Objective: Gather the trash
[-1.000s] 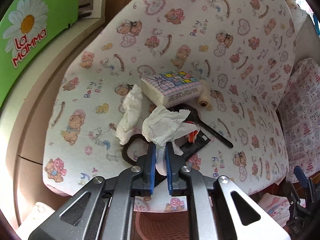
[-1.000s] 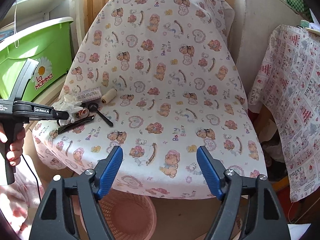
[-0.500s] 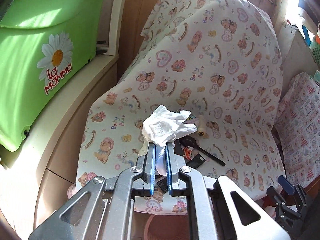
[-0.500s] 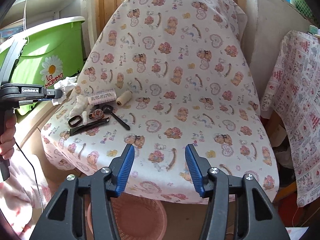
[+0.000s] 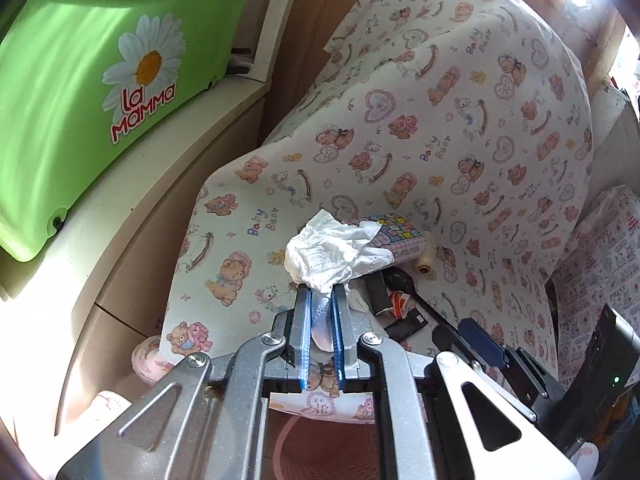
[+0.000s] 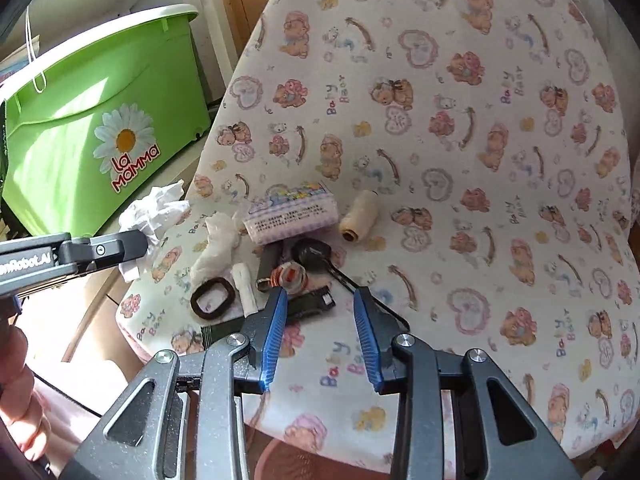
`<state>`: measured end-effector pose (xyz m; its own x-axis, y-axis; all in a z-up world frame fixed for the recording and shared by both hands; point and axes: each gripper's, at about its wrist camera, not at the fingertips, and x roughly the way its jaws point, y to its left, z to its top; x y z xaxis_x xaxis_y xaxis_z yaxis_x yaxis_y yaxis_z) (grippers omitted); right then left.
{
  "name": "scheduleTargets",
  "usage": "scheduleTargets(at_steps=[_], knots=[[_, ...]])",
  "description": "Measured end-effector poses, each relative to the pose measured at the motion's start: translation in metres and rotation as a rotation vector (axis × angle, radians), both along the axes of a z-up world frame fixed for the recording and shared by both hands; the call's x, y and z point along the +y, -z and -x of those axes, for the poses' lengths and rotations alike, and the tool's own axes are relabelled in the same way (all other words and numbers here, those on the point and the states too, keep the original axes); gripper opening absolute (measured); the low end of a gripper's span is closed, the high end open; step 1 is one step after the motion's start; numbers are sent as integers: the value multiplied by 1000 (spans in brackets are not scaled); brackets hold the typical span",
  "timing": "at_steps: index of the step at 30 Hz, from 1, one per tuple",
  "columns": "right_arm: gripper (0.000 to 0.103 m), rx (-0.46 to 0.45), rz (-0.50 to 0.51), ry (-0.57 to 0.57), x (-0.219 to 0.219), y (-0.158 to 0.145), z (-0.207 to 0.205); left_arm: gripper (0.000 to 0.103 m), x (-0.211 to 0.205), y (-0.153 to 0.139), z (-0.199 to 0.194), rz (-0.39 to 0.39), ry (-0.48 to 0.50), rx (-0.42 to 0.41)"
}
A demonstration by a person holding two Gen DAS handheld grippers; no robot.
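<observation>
The left tool [image 5: 320, 304] is clenched on a crumpled white tissue [image 5: 334, 254], a soft embossed paper wad that stands proud of the blue ribbed pads and is held clear of the desk [image 6: 480, 160]; in the right wrist view the same wad shows beside the desk's left edge. The right tool [image 6: 320, 300] grasps nothing: its jaws have just been closing, and only the printed cloth lies between the pads. The desk carries a thin cover printed with teddy bears, hearts and the words "Baby Bear". A second twisted white tissue [image 6: 216, 244] lies on the cover, touching a rectangular pocket tissue pack [image 6: 292, 216] with pastel checks and fine unreadable print. Just right of the pack lies a cream thread spool [image 6: 360, 216], cylindrical and tightly wound. Nearer the tool lie a dark oval ring [image 6: 212, 300], a small white roll [image 6: 246, 286] and black plastic pieces [image 6: 312, 300]. A glossy green plastic bin [image 5: 80, 92] on the left bears a daisy and the label "La Mamma". A pink woven basket [image 6: 280, 460] stands below the desk edge.
</observation>
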<state>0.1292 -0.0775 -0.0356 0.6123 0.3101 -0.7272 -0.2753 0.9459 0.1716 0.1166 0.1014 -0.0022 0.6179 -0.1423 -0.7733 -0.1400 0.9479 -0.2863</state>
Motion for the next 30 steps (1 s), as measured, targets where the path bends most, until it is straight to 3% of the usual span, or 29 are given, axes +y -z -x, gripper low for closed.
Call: scheduleTargets(at_steps=[4,7,11,12,13,15,21,25,28,30], knots=[[33,26,43,-56,26,9,-17,9,-4,0,-5,8,-4,4],[31,43,17,-51,29,15,-26,9,-9,6,-14,11,3,28],[15,70,14,-67,31,22,-34,8,-14,4,-15,-18,2,15],[13,76,17,-69,31,22,-35,8,-14,4,-15,-9,3,14],[5,82,21,-71,31,22,-36,8,-13,3,-14,4,4,12],[3,80,13,-74,28,17,-35,8,-12,3,-13,40,2,11],[3,-12,-12,-66,4,-16,-9,8,-10,2,-9,73,-4,13],[3,-28,-56,-51,-26,-39,20,8,-15,-1,5,113,50,23],[3,-57,-9,-77,-41,-60,59,8,-28,4,23,141,121,85],[3,-67,26,-96,-47,-67,83,8,-39,9,35,96,119,97]])
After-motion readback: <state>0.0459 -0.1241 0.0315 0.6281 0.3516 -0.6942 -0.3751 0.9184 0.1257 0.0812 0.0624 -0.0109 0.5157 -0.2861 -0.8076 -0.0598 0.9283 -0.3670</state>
